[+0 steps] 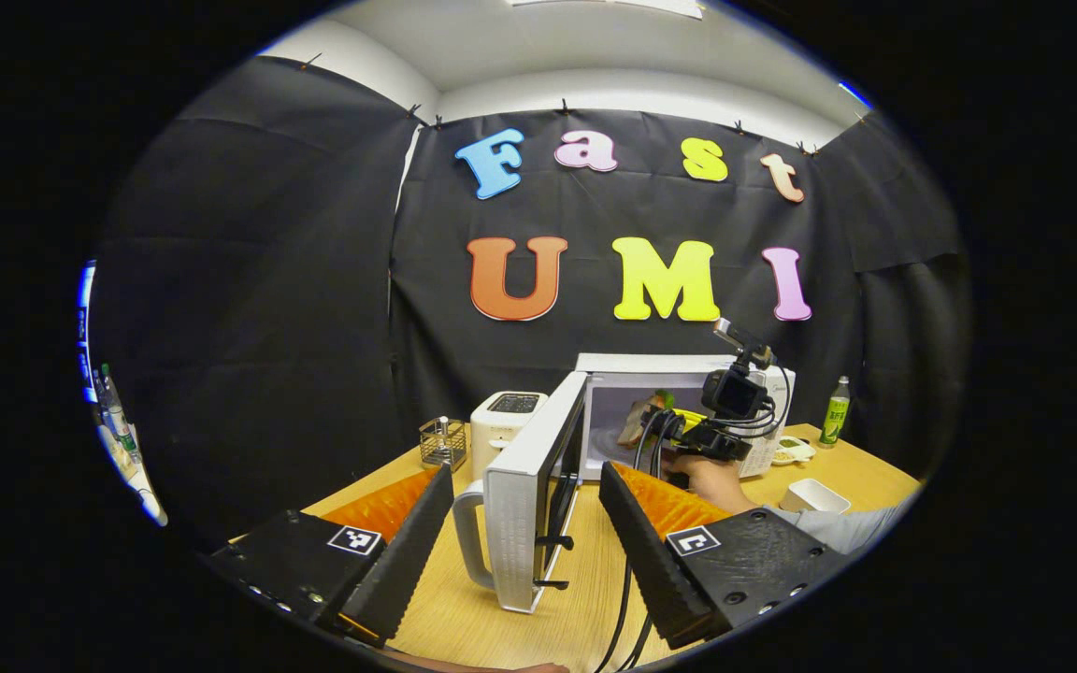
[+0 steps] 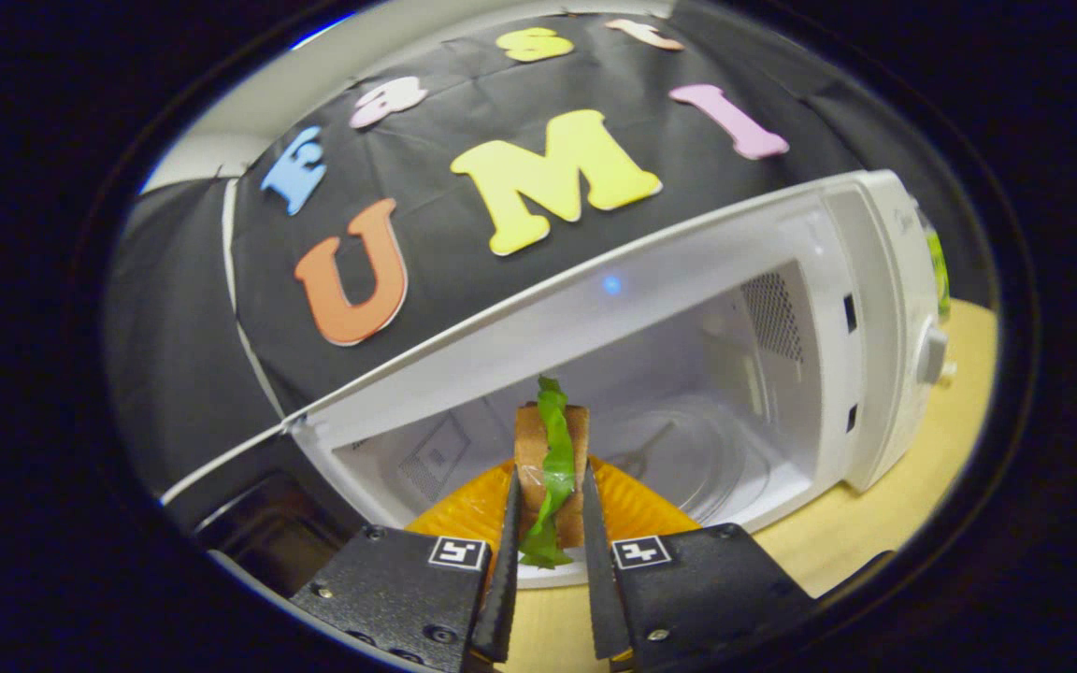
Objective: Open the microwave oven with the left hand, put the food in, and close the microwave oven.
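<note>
sandwich held at the open microwave mouth

in the right gripper view: right gripper (image 2: 546, 523) clamped, both fingers pressing on the sandwich (image 2: 552, 472), a bread slice pair with green lettuce standing upright between them. held just at the front opening of the microwave oven (image 2: 688, 374), over its lower sill, not yet set on the glass turntable (image 2: 688, 458) inside. cavity white and lit, vent grille on the inner right wall, control knob (image 2: 931, 355) on the front panel at right. wooden table (image 2: 875, 523) under the oven.

in the left gripper view: left gripper (image 1: 524, 523) with jaws wide apart, holding nothing, fingers on either side of the microwave door (image 1: 529, 495), not touching it. door swung fully open toward the camera, standing edge-on, its handle (image 1: 468, 542) on the near side. behind it the oven's cavity, with the sandwich (image 1: 641, 421) at the opening, carried by the other gripper with a camera mounted on it (image 1: 735, 397) and a hand (image 1: 707, 477) with a pale sleeve behind. cables trailing from that gripper down across the table.

left of the oven a white toaster (image 1: 506, 425) and a small wire basket (image 1: 443, 444). right of the oven a green bottle (image 1: 835, 413), a small dish (image 1: 793, 451) and a white rectangular bowl (image 1: 814, 495), all on the table.
</note>
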Available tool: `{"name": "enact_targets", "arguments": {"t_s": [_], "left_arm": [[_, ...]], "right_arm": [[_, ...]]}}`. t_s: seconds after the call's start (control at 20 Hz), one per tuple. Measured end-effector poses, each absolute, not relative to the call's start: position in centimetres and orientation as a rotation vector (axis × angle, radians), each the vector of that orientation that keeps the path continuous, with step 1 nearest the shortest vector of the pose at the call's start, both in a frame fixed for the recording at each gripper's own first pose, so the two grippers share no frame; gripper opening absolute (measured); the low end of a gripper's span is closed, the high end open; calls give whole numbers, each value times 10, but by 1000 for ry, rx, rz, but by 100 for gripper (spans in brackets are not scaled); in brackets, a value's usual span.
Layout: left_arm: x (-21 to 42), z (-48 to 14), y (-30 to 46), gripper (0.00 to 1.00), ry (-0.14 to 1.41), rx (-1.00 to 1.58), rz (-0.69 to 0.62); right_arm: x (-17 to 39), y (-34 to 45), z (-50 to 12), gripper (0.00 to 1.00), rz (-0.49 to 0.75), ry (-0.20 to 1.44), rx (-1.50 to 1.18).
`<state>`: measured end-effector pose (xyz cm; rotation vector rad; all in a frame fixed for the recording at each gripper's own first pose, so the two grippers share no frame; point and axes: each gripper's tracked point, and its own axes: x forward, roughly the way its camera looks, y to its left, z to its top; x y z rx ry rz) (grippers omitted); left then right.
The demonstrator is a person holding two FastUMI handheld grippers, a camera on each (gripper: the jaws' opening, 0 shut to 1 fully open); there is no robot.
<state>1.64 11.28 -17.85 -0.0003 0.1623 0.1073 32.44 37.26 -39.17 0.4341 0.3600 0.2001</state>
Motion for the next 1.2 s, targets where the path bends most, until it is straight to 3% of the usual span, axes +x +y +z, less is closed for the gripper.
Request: {"name": "enact_targets", "arguments": {"t_s": [0.15, 0.2, 0.25, 0.3, 0.4, 0.45, 0.5, 0.55, 0.6, 0.65, 0.7, 0.85, 0.9, 0.95, 1.0, 1.05, 1.1, 1.15, 1.2], "left_arm": [[17, -177, 117, 95, 160, -13, 122], [17, -180, 119, 95, 166, -17, 128], [16, -181, 120, 94, 173, -20, 131], [15, -182, 120, 94, 178, -21, 133], [14, -173, 127, 94, 146, -13, 165], [15, -168, 132, 94, 124, -11, 183], [15, -165, 134, 94, 104, -16, 192], [14, -161, 136, 94, 87, -26, 197], [12, -156, 138, 94, 73, -38, 199], [12, -154, 140, 94, 63, -49, 200], [11, -153, 145, 94, 53, -59, 212], [4, -140, 168, 94, -21, -44, 256], [0, -137, 175, 94, -40, -38, 262], [-3, -135, 179, 93, -46, -35, 258], [-6, -136, 184, 93, -44, -28, 262], [-8, -137, 191, 93, -41, -12, 275], [-10, -137, 197, 93, -39, 11, 286], [-12, -135, 202, 93, -40, 33, 295], [-13, -135, 205, 93, -37, 51, 300]], "right_arm": [[346, 355, -400, 36, 90, 352, 616], [351, 349, -406, 29, 60, 360, 653], [354, 345, -413, 28, 39, 369, 695], [355, 343, -420, 37, 27, 373, 717], [354, 339, -434, 37, -11, 375, 723], [353, 338, -442, 38, -19, 389, 732], [352, 339, -451, 32, -22, 404, 737], [352, 338, -454, 34, -13, 402, 737], [353, 337, -454, 42, -13, 395, 721], [356, 334, -452, 34, -18, 385, 693], [356, 335, -452, 44, -4, 389, 661], [358, 333, -452, 47, 12, 379, 571], [359, 332, -452, 41, 15, 377, 542], [360, 329, -452, 43, 9, 379, 488], [360, 323, -453, 46, -11, 382, 431], [360, 316, -454, 60, -39, 380, 361], [358, 308, -454, 58, -68, 392, 303], [355, 307, -453, 76, -67, 393, 280], [354, 309, -453, 82, -52, 391, 273]]}}
